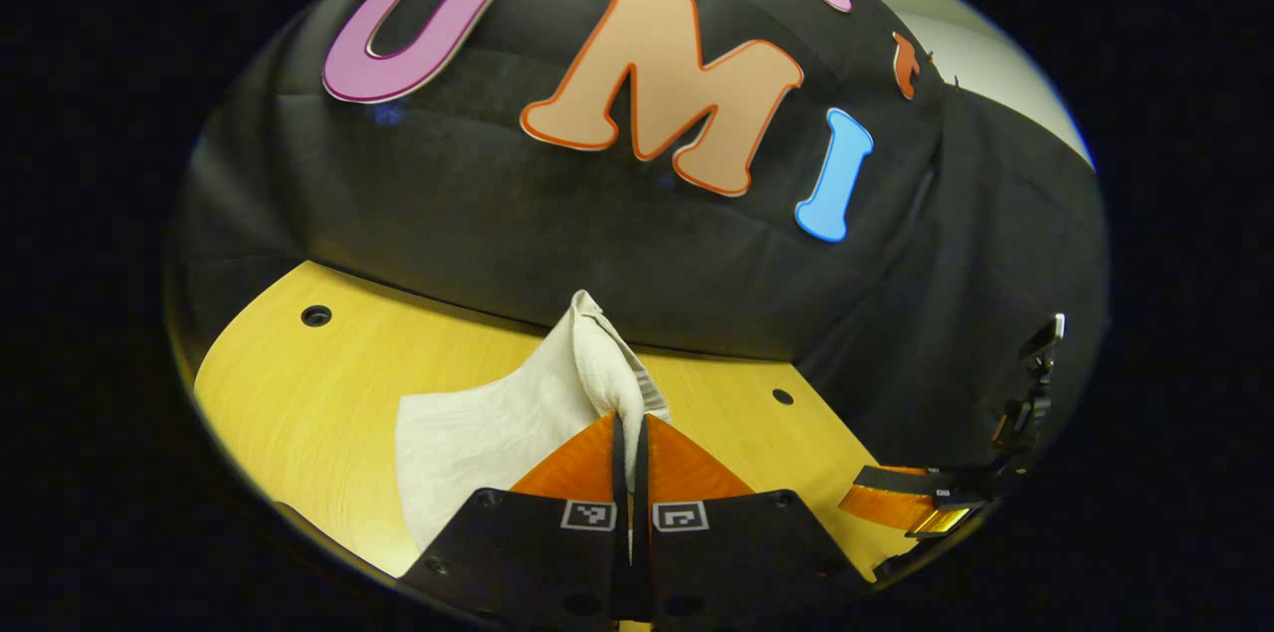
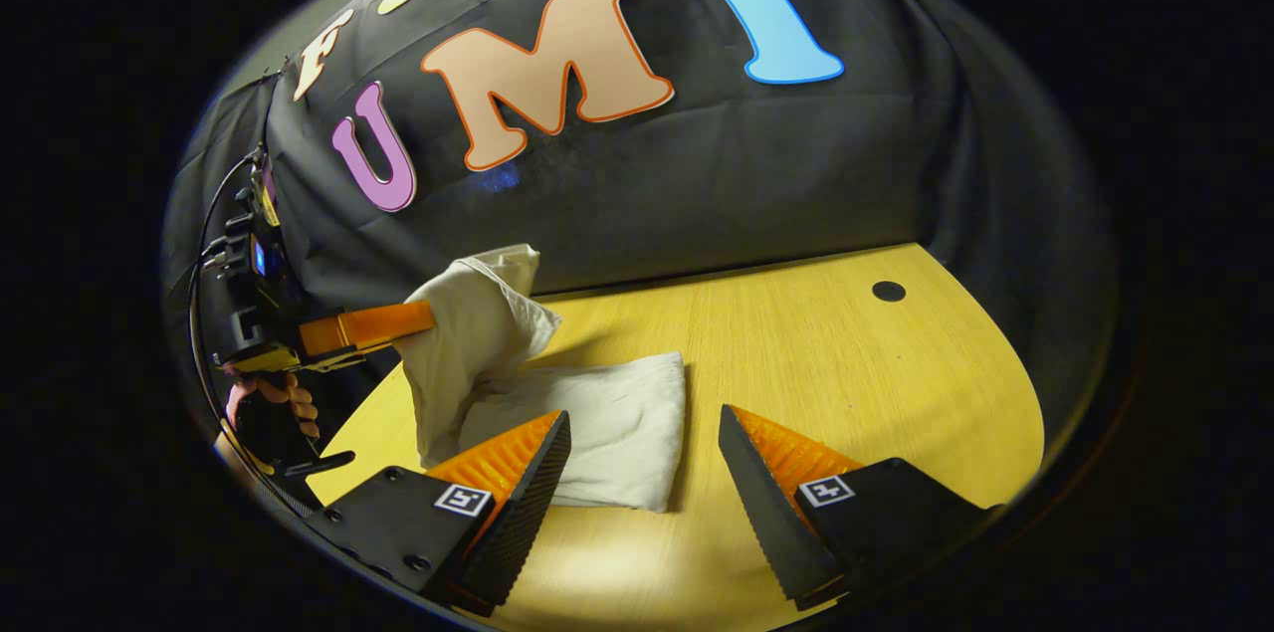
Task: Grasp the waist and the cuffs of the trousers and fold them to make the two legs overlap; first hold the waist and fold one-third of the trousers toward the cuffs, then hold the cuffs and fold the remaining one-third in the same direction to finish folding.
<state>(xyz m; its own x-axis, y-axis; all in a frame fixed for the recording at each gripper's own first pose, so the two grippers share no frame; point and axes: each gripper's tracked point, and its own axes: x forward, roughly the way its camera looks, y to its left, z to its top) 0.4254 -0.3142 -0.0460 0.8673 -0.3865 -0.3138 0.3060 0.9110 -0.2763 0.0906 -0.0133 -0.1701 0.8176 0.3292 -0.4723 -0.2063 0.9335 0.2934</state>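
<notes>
White trousers (image 2: pixel 597 428) lie folded on the yellow table (image 2: pixel 846 383), and one end (image 2: pixel 478 323) is lifted off the table. In the left gripper view my left gripper (image 1: pixel 629 421) is shut on that raised end of the trousers (image 1: pixel 607 363), which stands up above the fingertips. The rest of the cloth (image 1: pixel 478 443) slopes down to the table at the left. From the right gripper view, the left gripper (image 2: pixel 403 318) holds the raised cloth at the left, with a hand (image 2: pixel 274 398) below it. My right gripper (image 2: pixel 642 428) is open just above the folded part, nothing between its fingers.
The table (image 1: pixel 299 383) has small round holes (image 1: pixel 316 316) (image 2: pixel 888 291) near its back edge. The black cloth wall hangs right behind the table. The right gripper (image 1: pixel 916 503) appears at the lower right of the left gripper view. Bare tabletop lies right of the trousers.
</notes>
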